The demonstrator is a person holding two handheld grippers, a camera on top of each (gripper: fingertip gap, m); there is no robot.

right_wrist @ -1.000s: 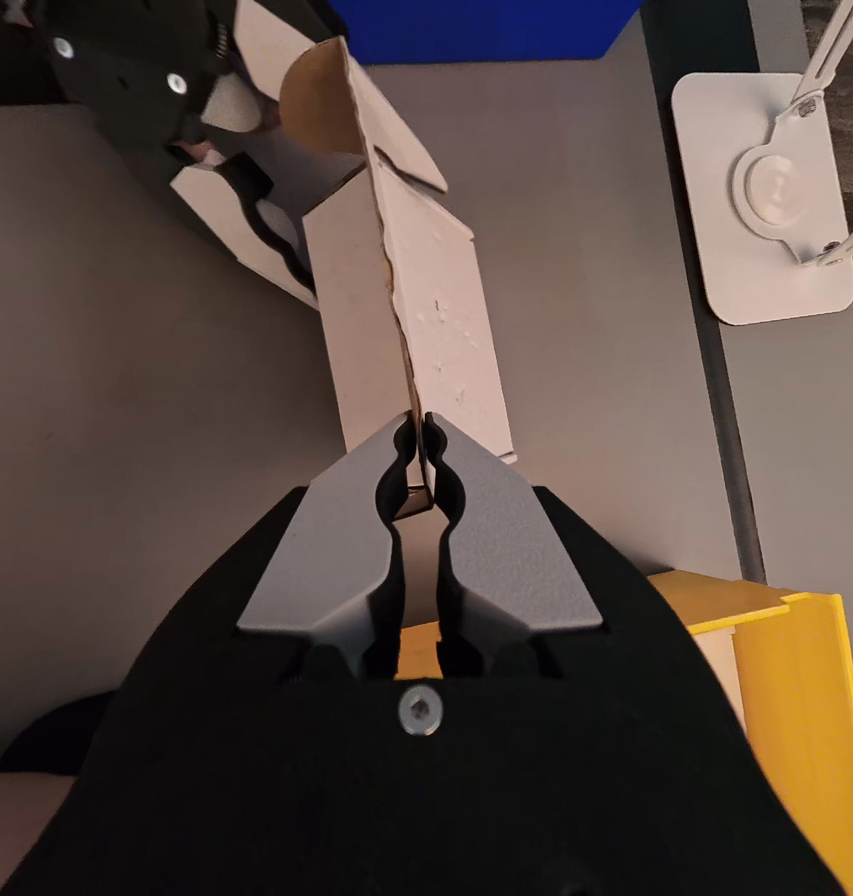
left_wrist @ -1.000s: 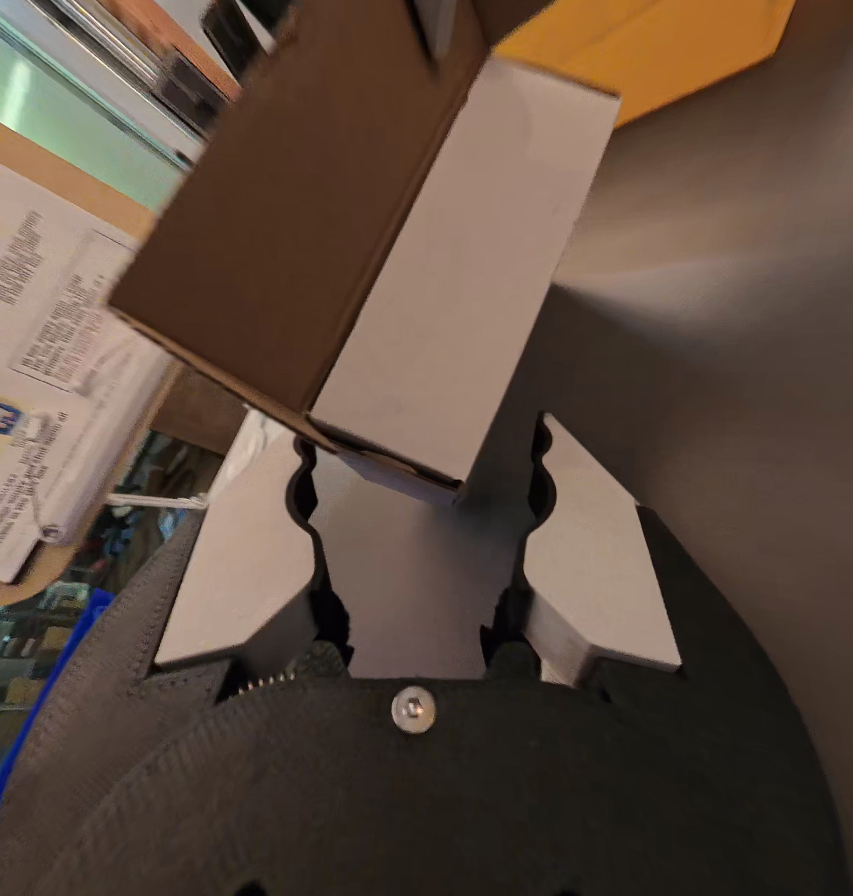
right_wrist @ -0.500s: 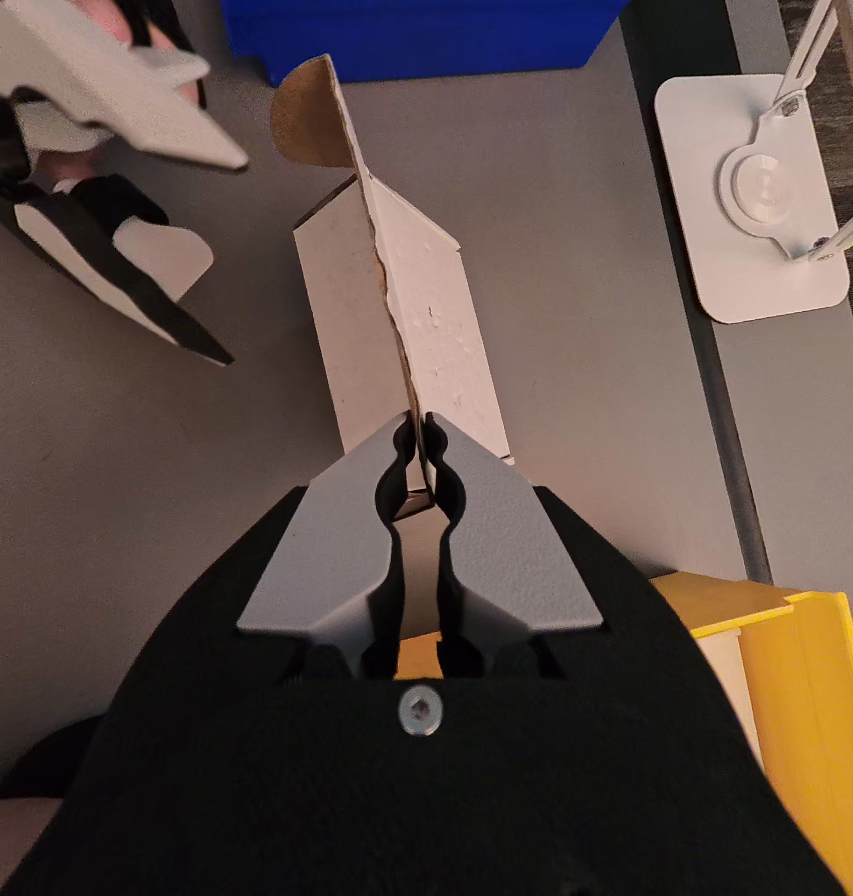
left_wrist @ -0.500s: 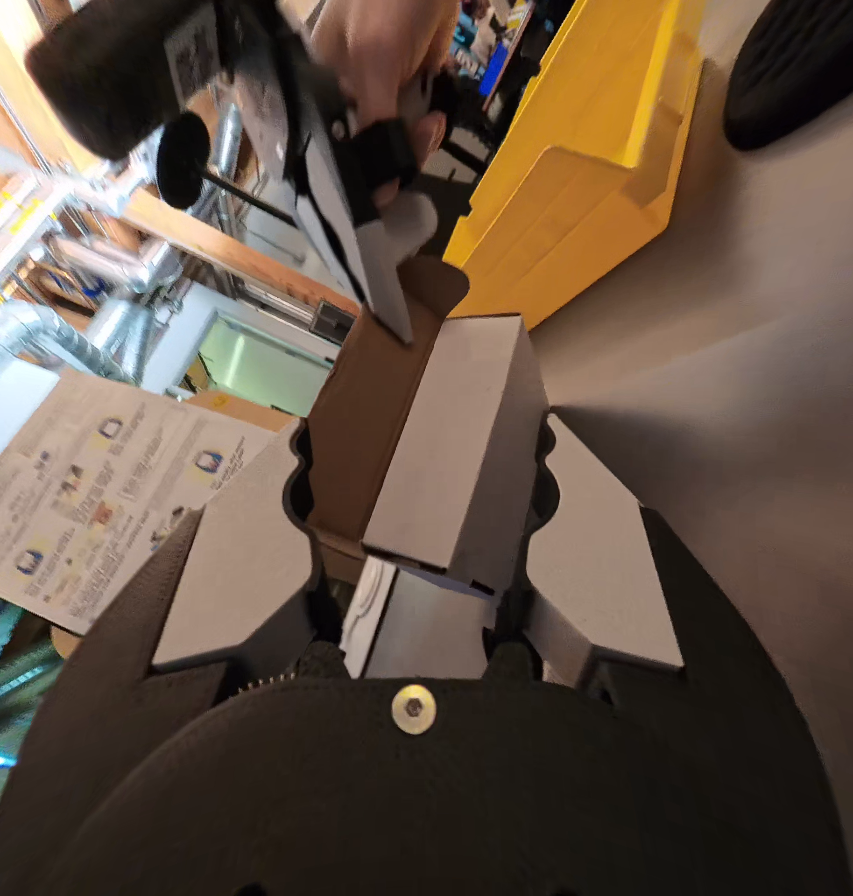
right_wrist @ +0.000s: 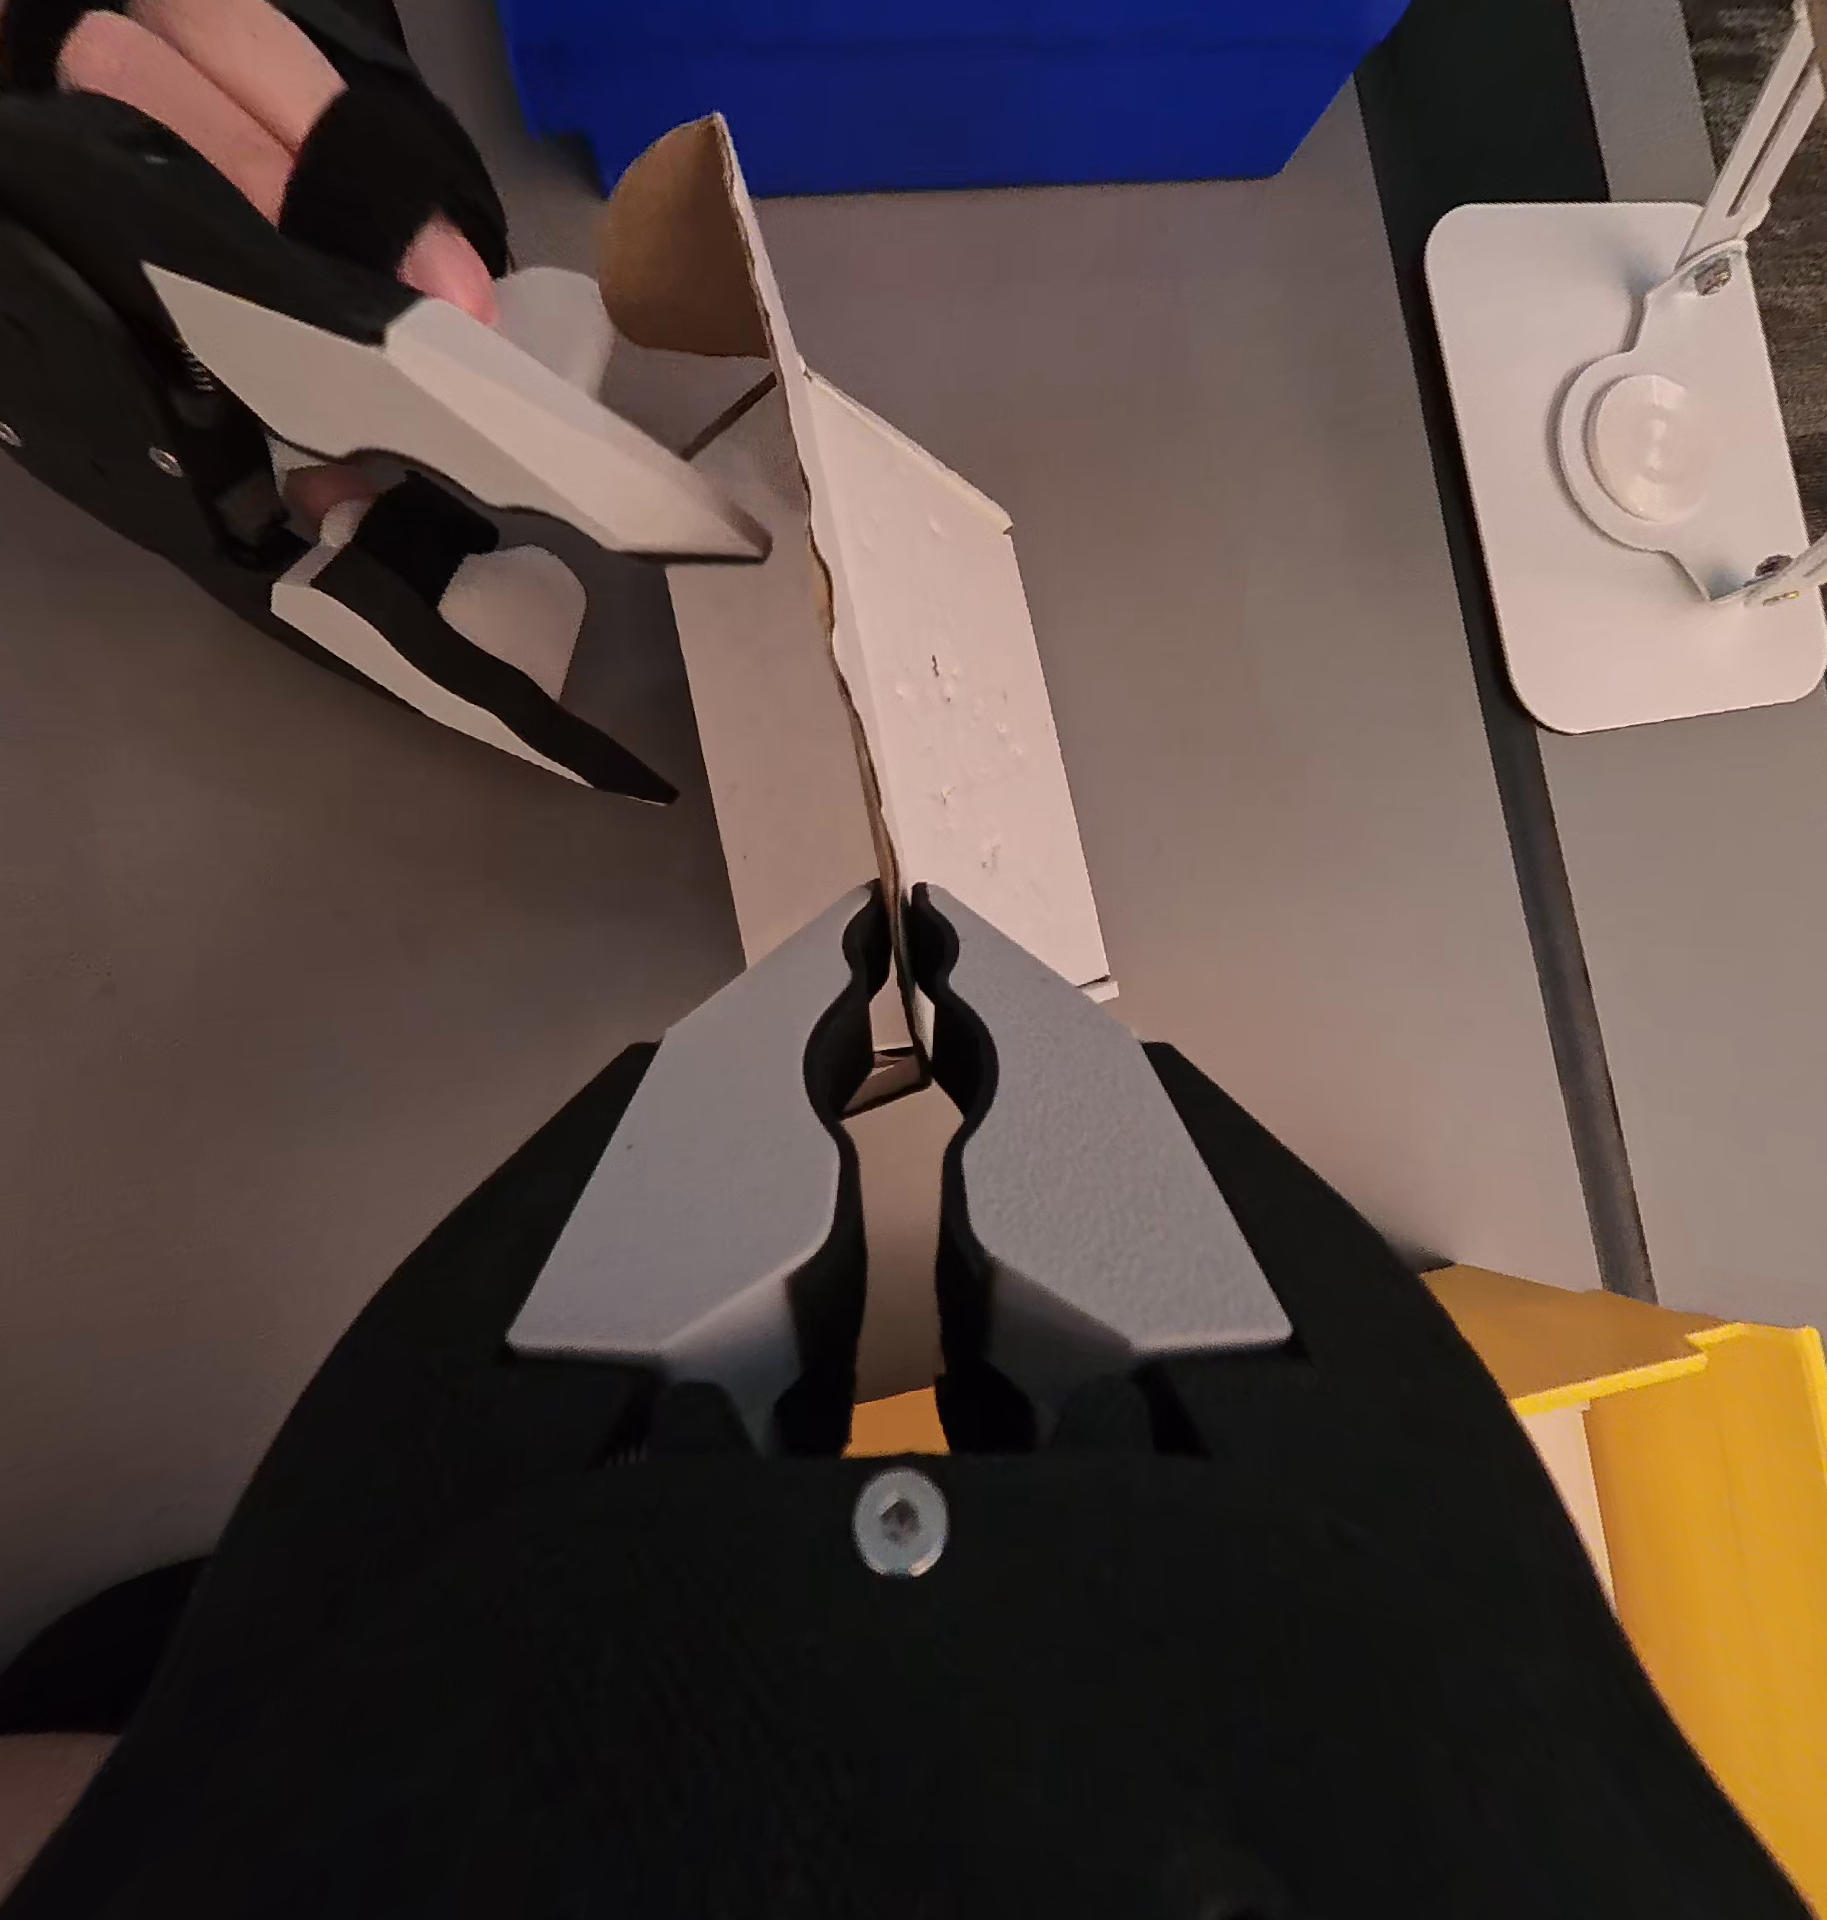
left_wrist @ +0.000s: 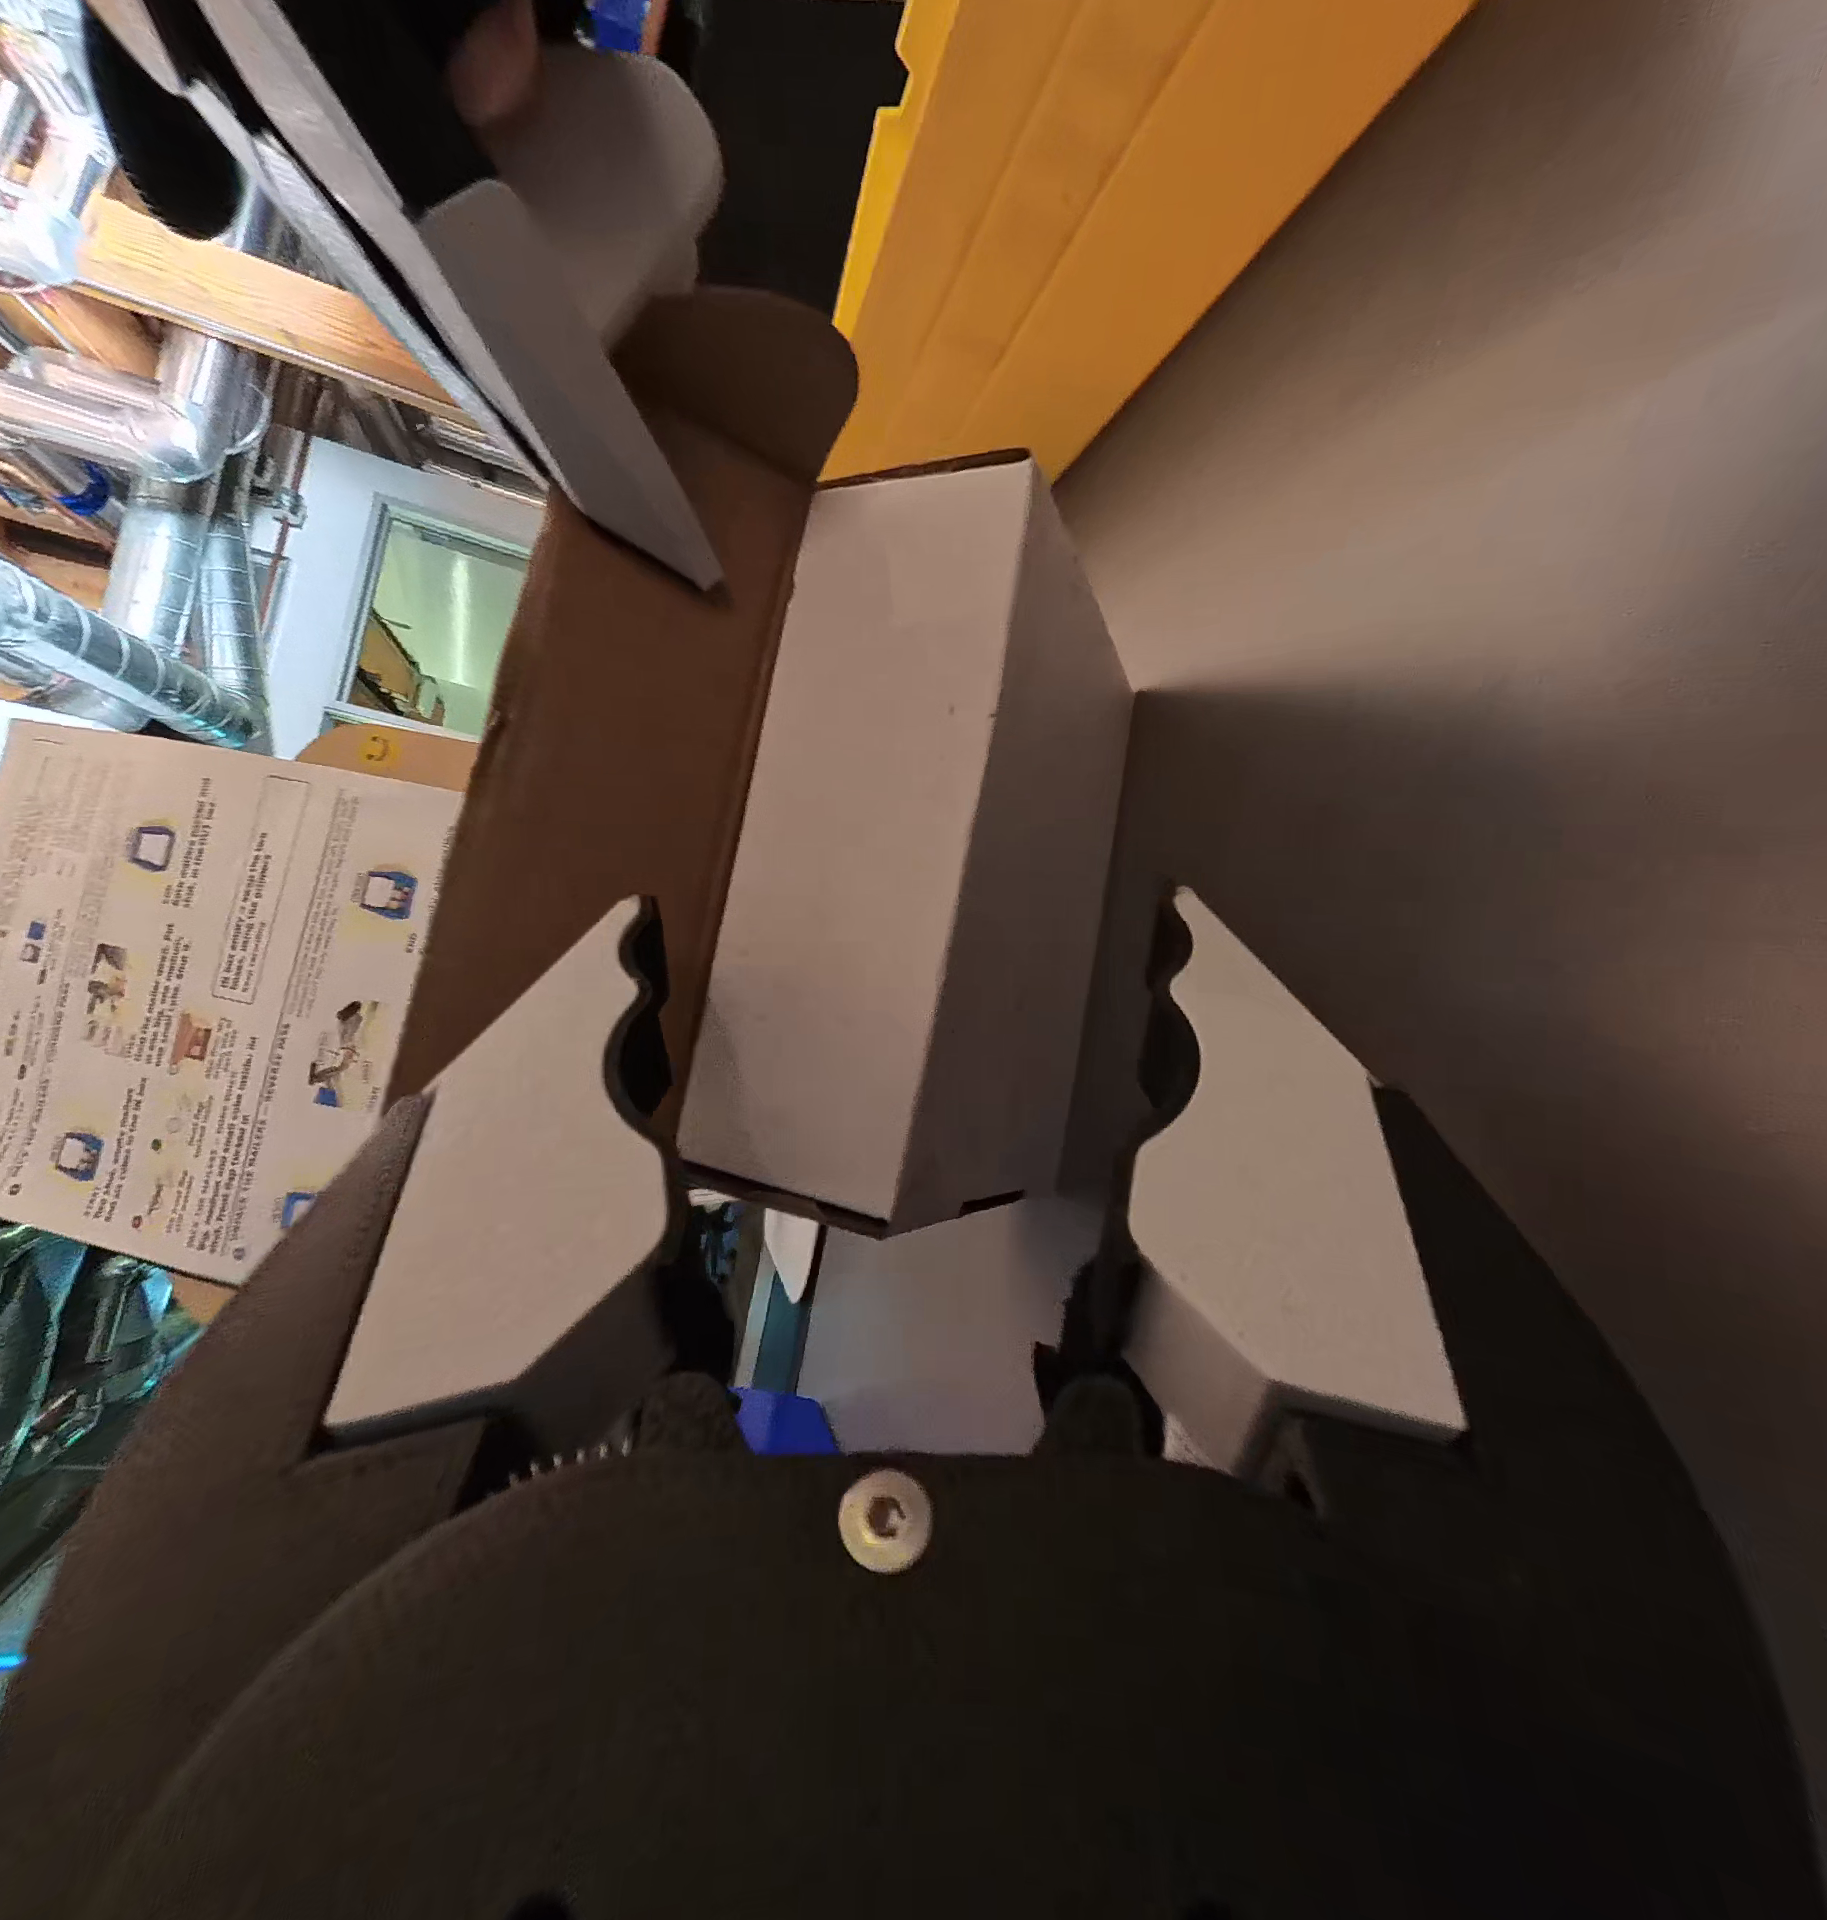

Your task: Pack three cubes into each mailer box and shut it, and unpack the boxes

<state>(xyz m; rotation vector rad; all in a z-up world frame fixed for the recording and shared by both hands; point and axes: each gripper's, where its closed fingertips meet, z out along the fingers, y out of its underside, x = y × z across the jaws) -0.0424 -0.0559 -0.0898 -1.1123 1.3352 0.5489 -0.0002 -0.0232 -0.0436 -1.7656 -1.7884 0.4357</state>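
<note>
A white mailer box [right_wrist: 940, 675] lies on the grey table with its lid raised; the lid's inside is brown [left_wrist: 618, 748]. My right gripper [right_wrist: 898, 904] is shut on the lid's near edge and holds it upright. Its finger also shows at the top of the left wrist view [left_wrist: 576, 416]. My left gripper [left_wrist: 909, 904] is open, with the box's white side [left_wrist: 888, 831] between its fingers. In the right wrist view the left gripper [right_wrist: 706, 670] comes in from the left, its upper tip close to the lid. No cubes show.
A yellow bin [right_wrist: 1667, 1507] sits near the right gripper and also shows in the left wrist view [left_wrist: 1096, 208]. A blue bin [right_wrist: 940, 83] stands beyond the box. A white stand base [right_wrist: 1615, 468] sits at the right. A printed sheet [left_wrist: 161, 987] hangs at the left. The tips of one gripper are about 8 cm away from the tips of the other.
My left gripper has swung in toward the box, still open, and its fingers now flank the box's end. My right gripper has kept its hold on the lid.
</note>
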